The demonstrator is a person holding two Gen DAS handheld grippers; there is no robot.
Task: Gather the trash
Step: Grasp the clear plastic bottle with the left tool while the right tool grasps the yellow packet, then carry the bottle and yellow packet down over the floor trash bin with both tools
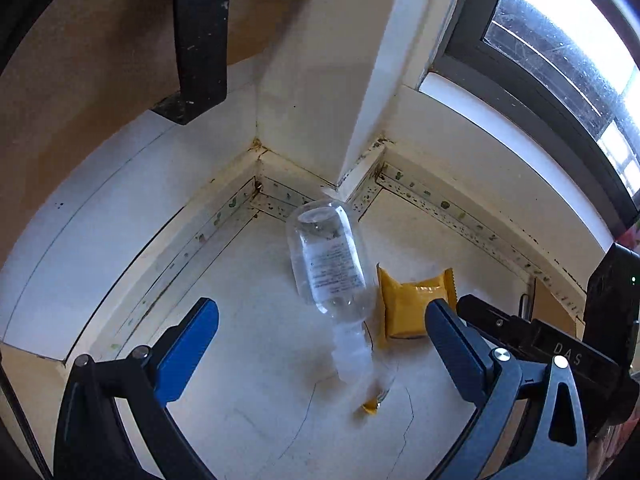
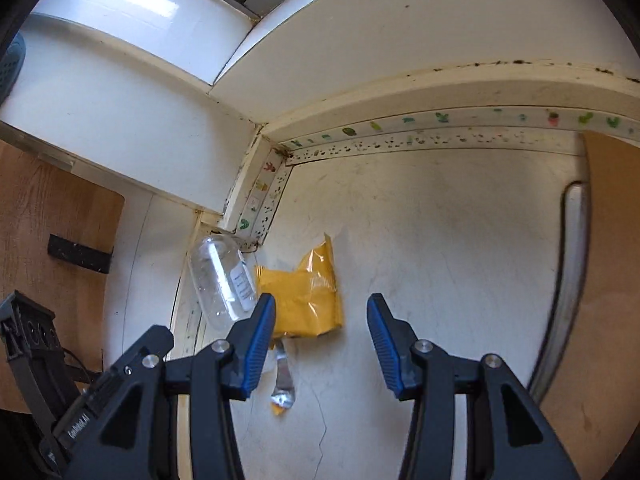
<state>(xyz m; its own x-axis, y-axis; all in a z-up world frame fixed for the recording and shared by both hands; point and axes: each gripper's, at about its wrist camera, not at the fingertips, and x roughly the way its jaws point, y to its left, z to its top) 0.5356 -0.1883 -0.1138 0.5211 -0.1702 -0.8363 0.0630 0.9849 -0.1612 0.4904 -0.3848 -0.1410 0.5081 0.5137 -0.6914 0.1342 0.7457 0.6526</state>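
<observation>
Both claws are hanging released and empty over a pale floor corner: the left claw (image 1: 320, 344) is framing a clear plastic bottle (image 1: 328, 256), and the right claw (image 2: 322, 344) is pointing at a yellow wrapper (image 2: 302, 296). The bottle is lying on its side, neck toward the claws, touching or overlapping the wrapper's edge just beside it. Closing on the smooth round bottle could be sending it rolling toward the skirting or squirting it out of the jaws; the flat wrapper could be sliding under the pads instead of lifting, and the two claws, working so near, could be colliding.
</observation>
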